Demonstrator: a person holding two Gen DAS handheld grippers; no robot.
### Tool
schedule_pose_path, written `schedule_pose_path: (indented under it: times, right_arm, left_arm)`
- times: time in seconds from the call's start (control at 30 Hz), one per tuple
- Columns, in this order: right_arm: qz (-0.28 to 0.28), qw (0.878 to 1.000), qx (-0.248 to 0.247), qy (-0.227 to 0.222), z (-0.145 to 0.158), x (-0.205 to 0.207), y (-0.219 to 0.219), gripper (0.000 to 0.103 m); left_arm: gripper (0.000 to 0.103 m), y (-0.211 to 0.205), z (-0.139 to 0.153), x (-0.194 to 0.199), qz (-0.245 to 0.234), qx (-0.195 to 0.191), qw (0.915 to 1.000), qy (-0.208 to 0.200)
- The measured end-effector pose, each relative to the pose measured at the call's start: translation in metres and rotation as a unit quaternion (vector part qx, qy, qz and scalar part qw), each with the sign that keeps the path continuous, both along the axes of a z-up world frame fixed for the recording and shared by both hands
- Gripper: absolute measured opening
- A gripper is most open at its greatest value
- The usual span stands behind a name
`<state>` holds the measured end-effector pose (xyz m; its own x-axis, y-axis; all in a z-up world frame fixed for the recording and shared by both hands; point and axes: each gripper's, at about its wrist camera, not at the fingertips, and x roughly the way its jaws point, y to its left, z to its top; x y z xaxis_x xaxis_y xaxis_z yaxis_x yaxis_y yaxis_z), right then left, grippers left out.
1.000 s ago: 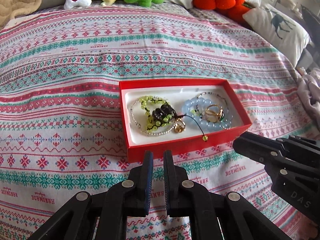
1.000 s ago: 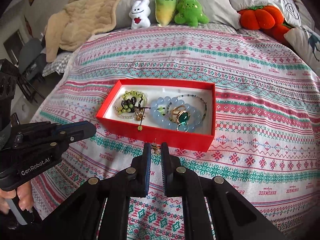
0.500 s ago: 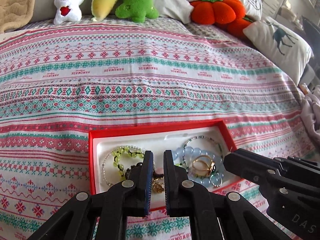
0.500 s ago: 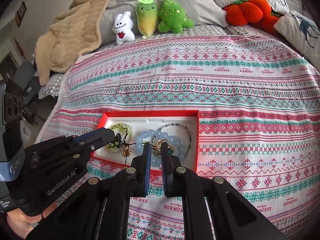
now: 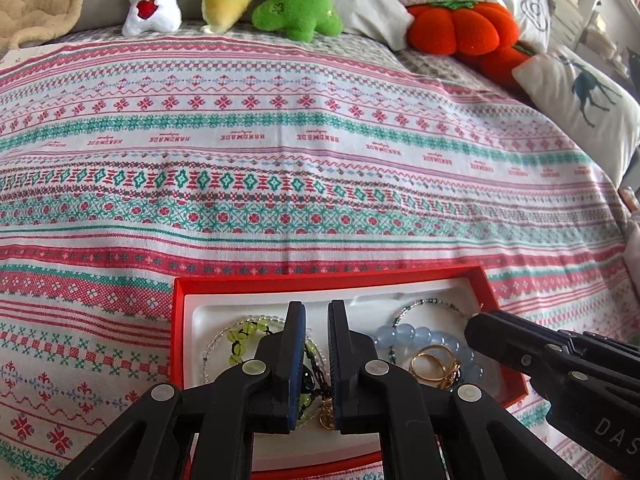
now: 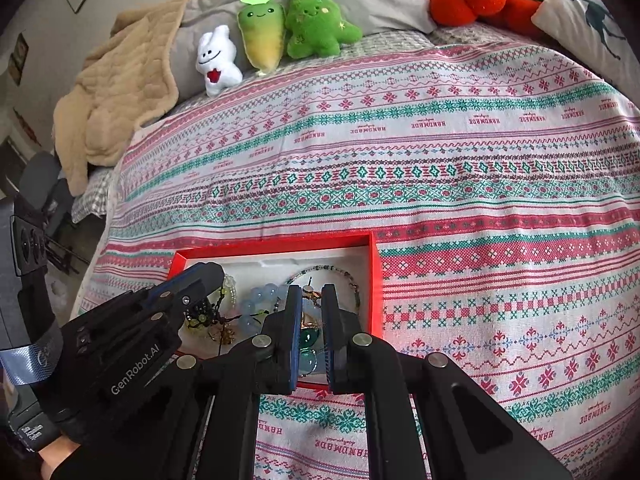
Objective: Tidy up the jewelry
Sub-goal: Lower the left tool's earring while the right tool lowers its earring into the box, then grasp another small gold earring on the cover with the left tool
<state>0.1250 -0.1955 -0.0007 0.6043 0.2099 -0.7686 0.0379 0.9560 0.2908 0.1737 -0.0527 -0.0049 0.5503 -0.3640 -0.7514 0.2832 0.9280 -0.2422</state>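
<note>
**Both grippers over the red jewelry box**

Your left gripper hung over the left half of the red box, its jaws narrowly parted and opening, pads clear of the pieces below. Your right gripper stood over the right half, jaws drawn in as far as they go, with nothing pinched between them.

The box sat on the patterned bedspread near the bed's front edge. Wide bare cloth lay beyond its far wall and to its right; between the two grippers, room was tight.

The left wrist view showed you the green bead bracelet, a gold pendant under the jaws, the pale blue bead bracelet and the gold ring. Only the right wrist view showed the ring's green stone, the thin beaded strand curving along the far right corner, the tan blanket and your hand on the left gripper's handle.

You had two grippers, one box, three small plush toys and one orange pumpkin cushion at the headboard.
</note>
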Motion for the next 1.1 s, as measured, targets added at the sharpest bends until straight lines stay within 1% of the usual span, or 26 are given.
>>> schedule_pose_path:
  times: [0.03,0.07,0.17,0.2,0.23,0.3,0.47,0.53,0.6,0.63,0.67,0.7,0.8,0.9,1.1]
  right_arm:
    - [-0.001,1.0,0.0,0.0,-0.001,0.001,-0.001,0.01]
    - [-0.002,1.0,0.0,0.001,-0.001,0.001,-0.001,0.01]
    - [-0.003,1.0,0.002,0.004,-0.004,0.004,-0.003,0.01]
    - [-0.003,1.0,0.001,0.005,-0.004,0.004,-0.002,0.01]
    - [-0.002,1.0,0.001,0.007,-0.005,0.005,-0.002,0.01]
    - [0.002,1.0,0.005,0.009,-0.006,0.005,-0.002,0.011]
    - [0.001,1.0,0.025,0.015,-0.006,0.006,-0.005,0.013]
    - [-0.002,0.999,0.033,0.015,-0.005,0.005,-0.007,0.02]
    - [-0.005,0.999,0.042,0.013,-0.003,0.004,-0.008,0.038]
    - [-0.006,0.999,0.046,0.011,-0.002,0.003,-0.009,0.042]
    - [-0.006,0.999,0.049,0.01,-0.001,0.002,-0.009,0.048]
    - [-0.006,0.999,0.049,0.009,0.001,0.002,-0.009,0.051]
    - [-0.001,0.999,0.048,0.007,0.005,-0.001,-0.008,0.054]
    - [0.0,0.999,0.043,0.009,0.008,-0.005,-0.008,0.058]
    - [-0.004,0.999,0.032,0.019,0.016,-0.018,-0.013,0.059]
  left_arm:
    - [0.013,0.001,0.0,0.0,0.0,0.001,1.0,0.0]
    - [0.018,0.001,0.001,-0.001,-0.001,0.002,1.0,-0.001]
    - [0.025,0.002,0.003,-0.004,-0.005,0.008,0.9999,-0.004]
    - [0.03,0.002,0.003,-0.005,-0.008,0.01,0.9999,-0.004]
    - [0.033,0.002,0.004,-0.007,-0.01,0.011,0.9999,-0.004]
    - [0.045,0.003,0.007,-0.008,-0.014,0.011,0.9998,-0.004]
    - [0.06,0.012,0.013,-0.008,-0.016,-0.016,0.9997,0.01]
    - [0.065,0.015,0.015,-0.007,-0.02,-0.033,0.999,0.02]
    - [0.072,0.017,0.016,-0.008,-0.02,-0.041,0.9986,0.027]
    - [0.074,0.018,0.017,-0.008,-0.019,-0.041,0.9986,0.027]
    - [0.076,0.018,0.017,-0.008,-0.018,-0.04,0.9986,0.029]
    - [0.079,0.019,0.017,-0.008,-0.018,-0.039,0.9986,0.031]
    - [0.086,0.021,0.018,-0.01,-0.014,-0.042,0.9984,0.035]
    - [0.089,0.025,0.018,-0.01,-0.017,-0.044,0.9975,0.051]
    - [0.091,0.042,0.021,-0.015,-0.016,-0.044,0.9961,0.075]
